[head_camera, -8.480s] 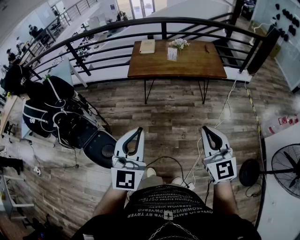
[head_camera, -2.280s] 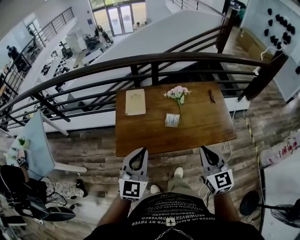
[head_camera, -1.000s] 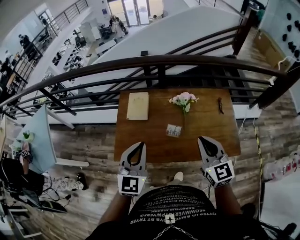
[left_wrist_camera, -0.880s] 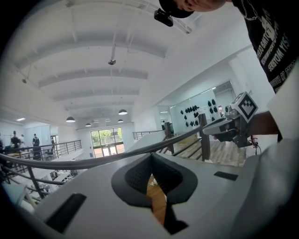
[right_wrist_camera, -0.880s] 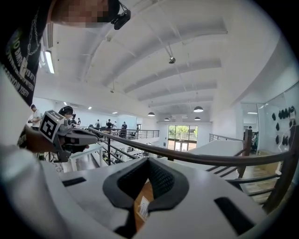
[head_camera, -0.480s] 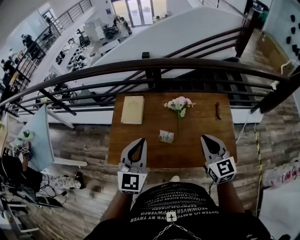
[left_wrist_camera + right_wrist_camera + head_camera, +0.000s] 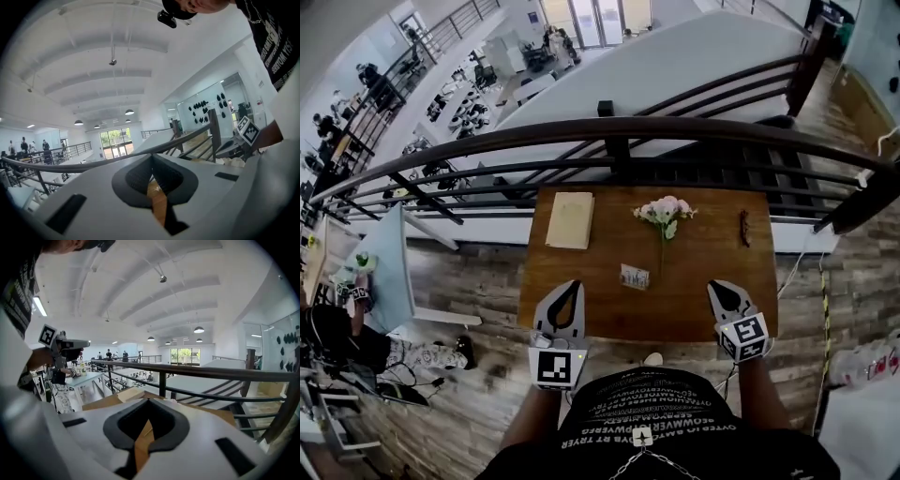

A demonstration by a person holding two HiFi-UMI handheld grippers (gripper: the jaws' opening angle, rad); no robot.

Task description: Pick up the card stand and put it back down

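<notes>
Hovering at the bench (image 7: 703, 262) edge, left gripper (image 7: 565, 289) and right gripper (image 7: 719, 289) have jaws pressed together, empty, just lining up; card stand (image 7: 635, 277) sits at 12 o'clock.

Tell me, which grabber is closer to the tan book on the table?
Left. The left gripper is at the table's near edge, straight in front of the tan book. The right gripper is at the same edge, far over to the book's right.

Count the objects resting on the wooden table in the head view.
4. A tan book lies far left, pink flowers far centre, the card stand in the middle, a small dark object far right. Nothing seems hidden.
</notes>
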